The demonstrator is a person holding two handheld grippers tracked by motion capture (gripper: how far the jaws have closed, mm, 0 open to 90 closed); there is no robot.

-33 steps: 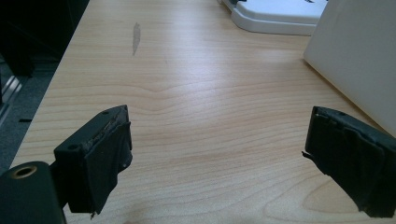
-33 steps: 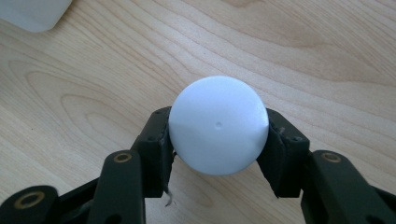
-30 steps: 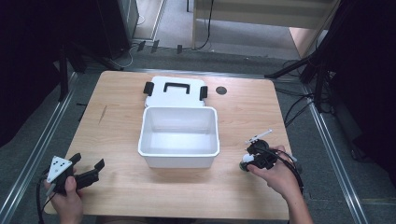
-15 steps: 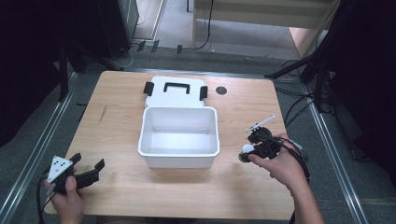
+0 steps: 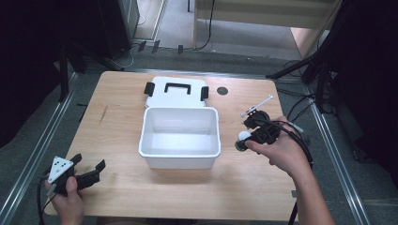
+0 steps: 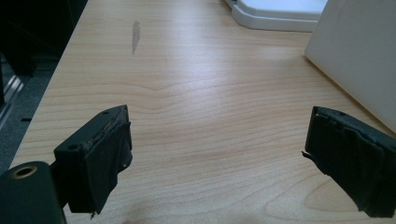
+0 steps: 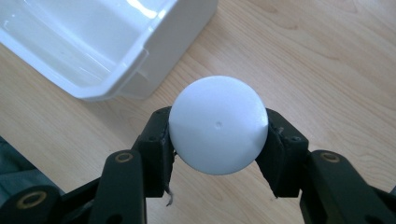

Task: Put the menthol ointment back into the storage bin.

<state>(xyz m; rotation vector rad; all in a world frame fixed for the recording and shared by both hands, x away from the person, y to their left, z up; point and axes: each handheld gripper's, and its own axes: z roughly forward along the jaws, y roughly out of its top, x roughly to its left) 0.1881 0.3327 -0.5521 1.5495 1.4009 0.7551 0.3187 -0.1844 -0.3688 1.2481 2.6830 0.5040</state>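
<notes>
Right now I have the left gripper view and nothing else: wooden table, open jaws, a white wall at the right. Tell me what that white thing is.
Observer: It is the side of an open white box in the middle of the table; the high view shows it has nothing inside.
Operator: Report what the right gripper is doing.
Observer: The right gripper is shut on a white ball, with one jaw on each side of it.
Operator: Say where it holds the ball relative to the box.
Observer: In the high view the ball sits just off the box's right wall, outside the box and not over its opening.
</notes>
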